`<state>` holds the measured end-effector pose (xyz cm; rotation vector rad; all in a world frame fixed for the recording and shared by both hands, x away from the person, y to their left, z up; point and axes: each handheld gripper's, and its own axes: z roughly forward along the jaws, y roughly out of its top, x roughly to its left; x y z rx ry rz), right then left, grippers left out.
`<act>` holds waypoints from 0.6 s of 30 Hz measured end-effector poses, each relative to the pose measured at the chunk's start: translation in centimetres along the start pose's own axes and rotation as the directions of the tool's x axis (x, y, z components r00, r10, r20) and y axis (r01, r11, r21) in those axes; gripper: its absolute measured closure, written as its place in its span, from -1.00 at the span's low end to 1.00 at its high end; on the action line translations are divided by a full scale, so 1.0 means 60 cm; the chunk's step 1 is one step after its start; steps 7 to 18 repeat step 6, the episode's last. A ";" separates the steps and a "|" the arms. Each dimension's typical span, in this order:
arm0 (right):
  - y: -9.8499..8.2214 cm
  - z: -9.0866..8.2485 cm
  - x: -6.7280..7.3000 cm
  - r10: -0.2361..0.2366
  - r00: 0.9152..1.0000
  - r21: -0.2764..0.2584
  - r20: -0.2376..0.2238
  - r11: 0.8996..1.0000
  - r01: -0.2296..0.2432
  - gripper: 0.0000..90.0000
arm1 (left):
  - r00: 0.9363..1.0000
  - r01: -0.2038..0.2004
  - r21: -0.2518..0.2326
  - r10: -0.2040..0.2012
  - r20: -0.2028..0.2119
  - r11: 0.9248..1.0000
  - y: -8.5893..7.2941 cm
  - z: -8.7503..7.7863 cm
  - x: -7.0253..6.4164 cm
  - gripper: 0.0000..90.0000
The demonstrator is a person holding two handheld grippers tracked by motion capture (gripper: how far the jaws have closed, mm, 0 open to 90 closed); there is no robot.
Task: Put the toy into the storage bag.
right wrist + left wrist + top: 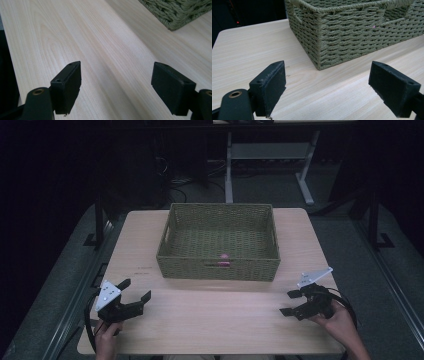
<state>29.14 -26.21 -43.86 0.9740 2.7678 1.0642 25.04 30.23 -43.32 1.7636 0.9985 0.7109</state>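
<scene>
Both grippers low over the table (210,320), jaws spread wide, nothing between the pads. Left gripper (136,291) aimed at the near corner of the basket (218,269), just ahead. Right gripper (291,302) turned inward along bare wood, basket corner ahead and off to one side. Small pink thing (224,255) inside the basket, against the near wall, well ahead of both. Woven wall in the way of any level reach; probably up and over the rim.

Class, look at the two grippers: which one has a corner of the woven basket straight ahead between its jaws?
The left gripper: its own view frames the basket corner; the right gripper faces mostly bare table.
</scene>
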 end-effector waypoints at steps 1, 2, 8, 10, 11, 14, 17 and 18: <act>-0.002 0.001 0.001 -0.006 1.000 0.001 0.003 1.000 0.006 -0.47 | 1.000 0.000 0.002 0.000 0.000 1.000 0.000 0.000 0.000 -0.69; -0.003 0.001 0.003 -0.001 1.000 0.001 0.011 1.000 0.001 -0.48 | 1.000 0.002 0.001 -0.002 -0.001 1.000 0.000 0.001 0.000 -0.69; -0.002 0.000 0.016 -0.018 0.999 -0.020 0.030 1.000 0.018 -0.47 | 1.000 -0.003 0.002 0.003 0.002 1.000 0.001 0.002 -0.001 -0.69; -0.002 0.000 0.016 -0.018 0.999 -0.020 0.030 1.000 0.018 -0.47 | 1.000 -0.003 0.002 0.003 0.002 1.000 0.001 0.002 -0.001 -0.69; -0.002 0.000 0.016 -0.018 0.999 -0.020 0.030 1.000 0.018 -0.47 | 1.000 -0.003 0.002 0.003 0.002 1.000 0.001 0.002 -0.001 -0.69; -0.002 0.000 0.016 -0.018 0.999 -0.020 0.030 1.000 0.018 -0.47 | 1.000 -0.003 0.002 0.003 0.002 1.000 0.001 0.002 -0.001 -0.69; -0.002 0.000 0.016 -0.018 0.999 -0.020 0.030 1.000 0.018 -0.47 | 1.000 -0.003 0.002 0.003 0.002 1.000 0.001 0.002 -0.001 -0.69; -0.002 0.000 0.016 -0.018 0.999 -0.020 0.030 1.000 0.018 -0.47 | 1.000 -0.003 0.002 0.003 0.002 1.000 0.001 0.002 -0.001 -0.69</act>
